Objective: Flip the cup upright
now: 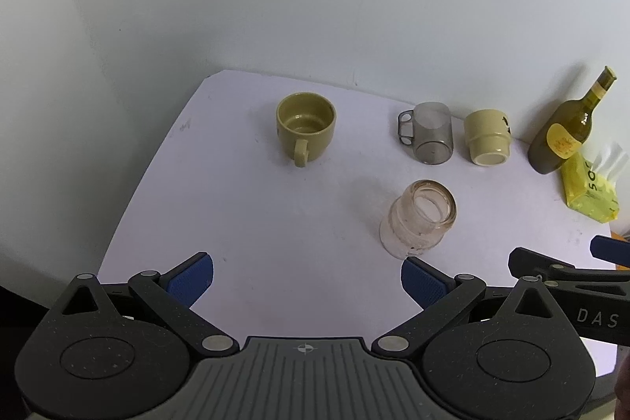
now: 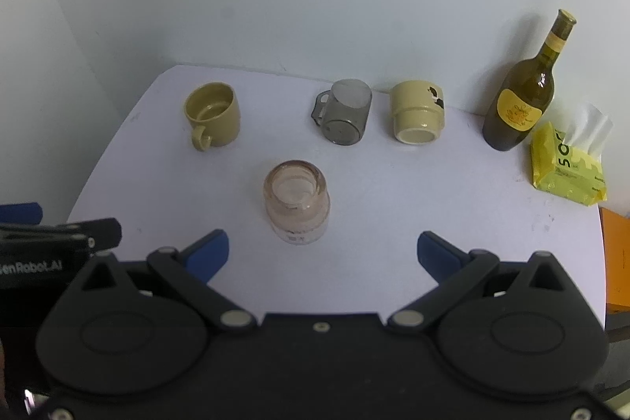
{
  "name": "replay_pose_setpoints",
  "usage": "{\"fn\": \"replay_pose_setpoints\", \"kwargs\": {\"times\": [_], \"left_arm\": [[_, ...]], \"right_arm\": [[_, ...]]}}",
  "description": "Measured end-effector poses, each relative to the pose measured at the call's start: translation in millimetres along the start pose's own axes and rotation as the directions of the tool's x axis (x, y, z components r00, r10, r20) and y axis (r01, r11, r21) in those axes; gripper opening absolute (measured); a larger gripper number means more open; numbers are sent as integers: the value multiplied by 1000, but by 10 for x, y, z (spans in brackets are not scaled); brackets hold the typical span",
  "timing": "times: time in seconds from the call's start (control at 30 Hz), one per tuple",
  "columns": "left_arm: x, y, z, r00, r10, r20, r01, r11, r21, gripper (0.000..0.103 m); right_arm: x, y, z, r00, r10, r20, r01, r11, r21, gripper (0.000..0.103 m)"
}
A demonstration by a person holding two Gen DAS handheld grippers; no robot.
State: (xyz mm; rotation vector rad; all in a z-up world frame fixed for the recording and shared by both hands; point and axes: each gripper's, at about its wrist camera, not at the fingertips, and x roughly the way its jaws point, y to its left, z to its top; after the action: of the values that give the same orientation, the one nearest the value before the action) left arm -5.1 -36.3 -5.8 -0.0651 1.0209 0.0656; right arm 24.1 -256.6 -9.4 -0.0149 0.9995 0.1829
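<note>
Glass cup (image 2: 297,207) is sitting mid-frame, probably slippery and fragile; right gripper (image 2: 323,252) is gaping open, best gripping its sides.

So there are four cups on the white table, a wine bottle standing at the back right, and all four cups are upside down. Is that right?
Not quite. Only three are upside down: the pink glass cup, the grey transparent mug and the cream mug. The olive mug stands upright, its open mouth showing in the right wrist view. The wine bottle and white table are as you say.
</note>
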Motion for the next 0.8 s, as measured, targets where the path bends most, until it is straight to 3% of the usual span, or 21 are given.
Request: {"fn": "replay_pose_setpoints", "kwargs": {"times": [0.8], "left_arm": [[71,-32,-1,1000,4,-19,-4,1000,-8,103]], "right_arm": [[86,-22,75,1000,24,-9,-24,999,-26,103]]}}
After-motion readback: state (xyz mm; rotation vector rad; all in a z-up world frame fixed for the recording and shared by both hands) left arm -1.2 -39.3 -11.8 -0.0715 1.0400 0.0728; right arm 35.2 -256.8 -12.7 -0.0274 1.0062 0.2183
